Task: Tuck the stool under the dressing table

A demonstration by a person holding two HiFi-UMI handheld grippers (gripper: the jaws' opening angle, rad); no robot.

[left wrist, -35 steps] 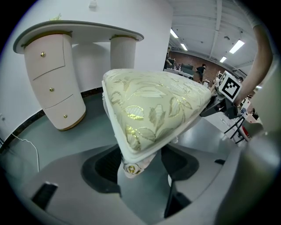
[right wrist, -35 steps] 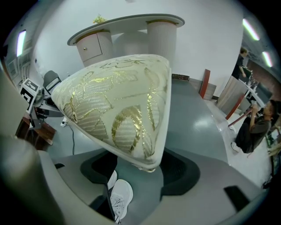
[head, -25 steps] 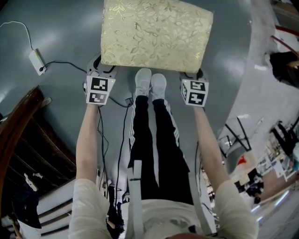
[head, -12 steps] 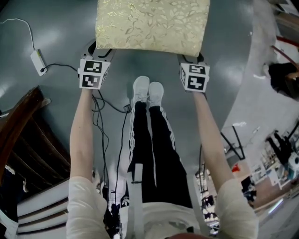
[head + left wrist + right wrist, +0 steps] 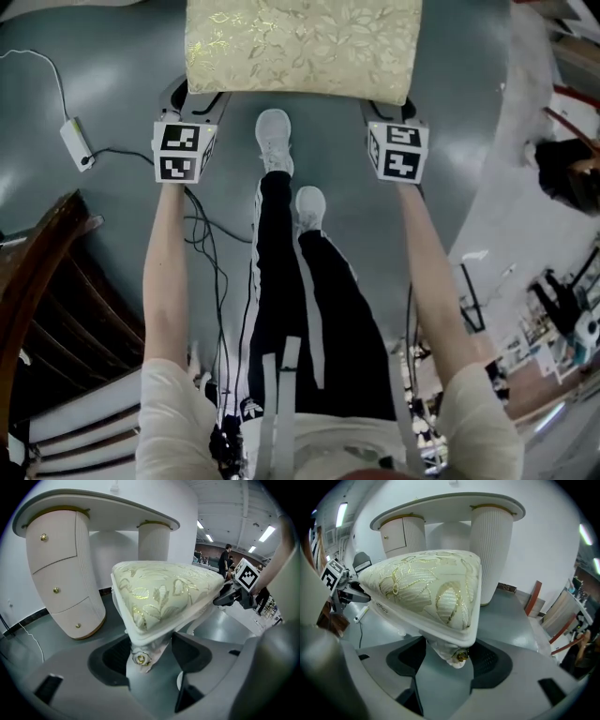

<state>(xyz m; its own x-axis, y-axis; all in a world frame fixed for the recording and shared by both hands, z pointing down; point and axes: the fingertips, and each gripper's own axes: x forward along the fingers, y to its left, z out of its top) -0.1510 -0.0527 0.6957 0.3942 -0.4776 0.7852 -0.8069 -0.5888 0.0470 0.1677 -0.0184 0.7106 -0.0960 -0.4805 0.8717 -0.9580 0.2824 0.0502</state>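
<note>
Currently | left hand-held gripper (image 5: 150, 649) and right hand-held gripper (image 5: 448, 656) each clamp a stool (image 5: 303, 47) corner | dressing table (image 5: 56, 559) ahead, apart | I judge tuck pending.

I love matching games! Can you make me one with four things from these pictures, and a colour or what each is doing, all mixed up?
Things:
1. stool
2. table
3. floor
4. left gripper

Colours or states:
A. plain grey
B. clamped on a stool corner
C. cream with gold leaves
D. white with small gold knobs

Pairs: 1-C, 2-D, 3-A, 4-B
</note>
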